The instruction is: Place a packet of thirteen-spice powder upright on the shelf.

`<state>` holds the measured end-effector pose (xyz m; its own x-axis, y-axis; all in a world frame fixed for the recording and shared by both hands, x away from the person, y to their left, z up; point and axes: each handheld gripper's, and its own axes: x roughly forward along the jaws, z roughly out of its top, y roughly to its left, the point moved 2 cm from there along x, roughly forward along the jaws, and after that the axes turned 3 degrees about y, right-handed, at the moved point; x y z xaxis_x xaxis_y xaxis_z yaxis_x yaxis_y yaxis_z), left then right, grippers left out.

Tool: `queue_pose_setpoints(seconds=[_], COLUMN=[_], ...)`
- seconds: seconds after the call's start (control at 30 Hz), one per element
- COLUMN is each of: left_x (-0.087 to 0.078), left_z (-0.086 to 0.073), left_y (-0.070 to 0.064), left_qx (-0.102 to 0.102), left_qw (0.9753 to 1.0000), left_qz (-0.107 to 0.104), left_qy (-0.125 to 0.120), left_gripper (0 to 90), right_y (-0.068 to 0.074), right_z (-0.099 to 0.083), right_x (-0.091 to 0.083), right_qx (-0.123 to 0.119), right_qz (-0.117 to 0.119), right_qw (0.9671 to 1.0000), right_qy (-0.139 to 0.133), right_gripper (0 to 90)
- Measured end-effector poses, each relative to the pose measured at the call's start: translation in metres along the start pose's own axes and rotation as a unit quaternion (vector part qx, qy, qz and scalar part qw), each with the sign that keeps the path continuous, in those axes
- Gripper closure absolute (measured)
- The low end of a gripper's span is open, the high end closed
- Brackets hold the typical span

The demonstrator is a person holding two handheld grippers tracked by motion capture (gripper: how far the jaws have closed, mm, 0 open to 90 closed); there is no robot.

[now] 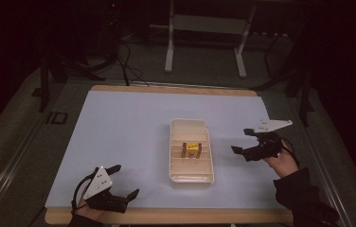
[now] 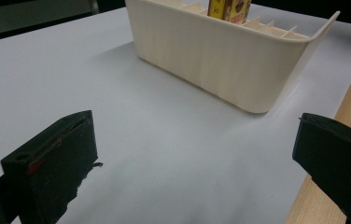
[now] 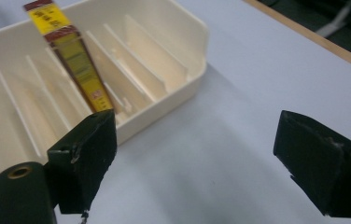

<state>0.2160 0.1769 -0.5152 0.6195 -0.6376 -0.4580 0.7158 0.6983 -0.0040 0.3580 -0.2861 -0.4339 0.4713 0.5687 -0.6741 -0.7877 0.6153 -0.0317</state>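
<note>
I see a small yellow-and-brown box (image 1: pixel 191 150) standing in a middle slot of the cream divided tray (image 1: pixel 176 171) at the centre of the counter (image 1: pixel 119 127). It looks light, stiff cardboard — I would pinch its upper end, which stands above the dividers. My left hand-held gripper (image 1: pixel 125 181) sits near-left, the right hand-held gripper (image 1: pixel 240 141) just right of the tray — both wide open, holding nothing. The box's base is hidden by dividers; its print is unreadable.
</note>
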Motion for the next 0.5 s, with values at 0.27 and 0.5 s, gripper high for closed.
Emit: queue_pose_setpoints(seconds=[0.27, 0.5], left_x=[0.0, 0.0], left_z=[0.0, 0.0], left_y=[0.0, 0.0], left_qx=[0.001, -0.001], left_qw=[1.0, 1.0], left_qz=[0.0, 0.0], left_qy=[0.0, 0.0], left_gripper=[0.0, 0.0], right_y=[0.005, 0.013], right_z=[-0.025, -0.04], right_x=[-0.015, -0.03], right_qx=[0.03, 0.054], right_qz=[-0.043, -0.071], right_qw=[0.9984, 0.9954], right_qy=[-0.023, -0.035], right_gripper=[13.2, 13.3])
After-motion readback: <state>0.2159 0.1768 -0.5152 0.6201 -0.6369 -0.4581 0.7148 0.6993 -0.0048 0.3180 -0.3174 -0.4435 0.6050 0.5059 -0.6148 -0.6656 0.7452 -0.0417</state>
